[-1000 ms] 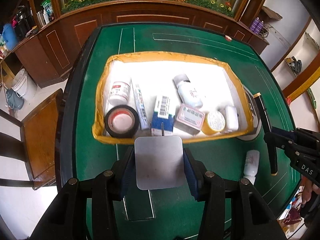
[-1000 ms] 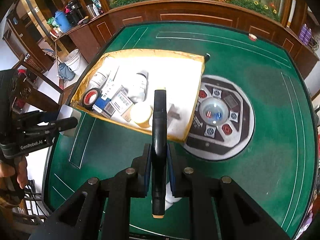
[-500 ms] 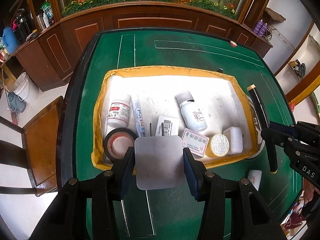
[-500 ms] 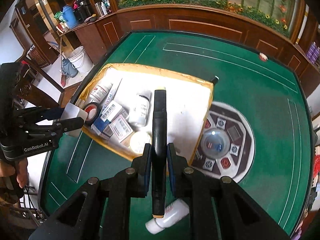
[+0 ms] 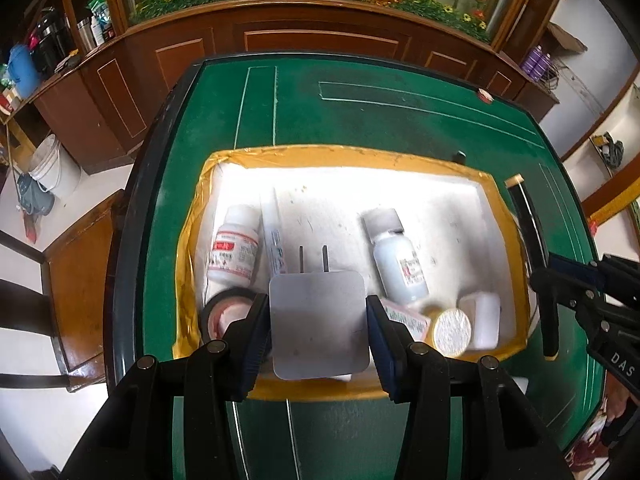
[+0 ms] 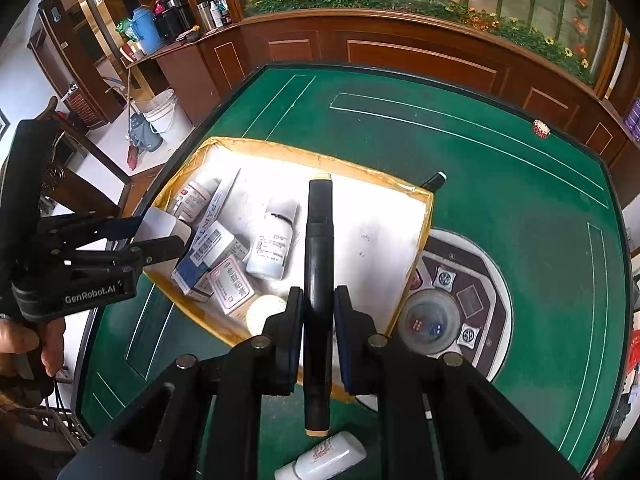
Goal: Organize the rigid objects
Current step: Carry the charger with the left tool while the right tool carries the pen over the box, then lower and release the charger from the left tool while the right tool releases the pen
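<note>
Both wrist views look steeply down from close above the green counter (image 5: 360, 120). They share the yellow-rimmed tray (image 5: 344, 154), and each catches the other gripper at its edge.

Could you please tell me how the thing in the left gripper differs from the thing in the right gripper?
The left gripper holds a white plug adapter, square and flat, prongs pointing away; the right gripper holds a black marker, long and slim with tan ends. The adapter spreads its jaws wide; the marker's are nearly shut. Both hang over the yellow-rimmed tray.
</note>
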The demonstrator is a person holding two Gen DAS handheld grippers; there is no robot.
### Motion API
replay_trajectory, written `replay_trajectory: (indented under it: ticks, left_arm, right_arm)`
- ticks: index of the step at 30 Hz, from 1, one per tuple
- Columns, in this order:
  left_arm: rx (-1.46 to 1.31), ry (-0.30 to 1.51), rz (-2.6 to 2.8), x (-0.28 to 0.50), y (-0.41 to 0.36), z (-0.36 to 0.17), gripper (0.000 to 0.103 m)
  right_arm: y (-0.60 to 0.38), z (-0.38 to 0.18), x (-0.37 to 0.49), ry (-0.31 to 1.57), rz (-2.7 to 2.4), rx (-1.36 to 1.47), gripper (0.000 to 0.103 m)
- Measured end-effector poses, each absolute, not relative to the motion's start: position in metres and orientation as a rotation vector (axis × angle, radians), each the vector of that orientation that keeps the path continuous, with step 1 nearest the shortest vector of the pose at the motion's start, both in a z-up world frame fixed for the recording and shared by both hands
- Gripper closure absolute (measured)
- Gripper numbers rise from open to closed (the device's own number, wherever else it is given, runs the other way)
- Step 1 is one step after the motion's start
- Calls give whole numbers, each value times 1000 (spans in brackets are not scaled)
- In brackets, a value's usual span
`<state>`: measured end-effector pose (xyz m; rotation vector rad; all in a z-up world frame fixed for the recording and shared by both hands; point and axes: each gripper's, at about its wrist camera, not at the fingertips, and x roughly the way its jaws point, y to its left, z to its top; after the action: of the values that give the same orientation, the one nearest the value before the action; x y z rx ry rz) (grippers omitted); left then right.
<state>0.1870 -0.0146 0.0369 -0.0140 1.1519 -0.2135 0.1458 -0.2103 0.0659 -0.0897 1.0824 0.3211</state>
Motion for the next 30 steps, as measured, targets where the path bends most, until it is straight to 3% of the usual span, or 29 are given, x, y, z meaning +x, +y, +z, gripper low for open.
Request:
replay_trajectory:
  ticks: [20, 30]
  left_arm:
    - [-101, 1189, -190, 257, -24, 9, 53]
    - [-111, 1223, -191, 267, -24, -13, 53]
  right_arm:
    - [-211, 54, 204, 1071, 335, -138, 89]
    - [-199, 13, 217, 1155, 352, -243, 89]
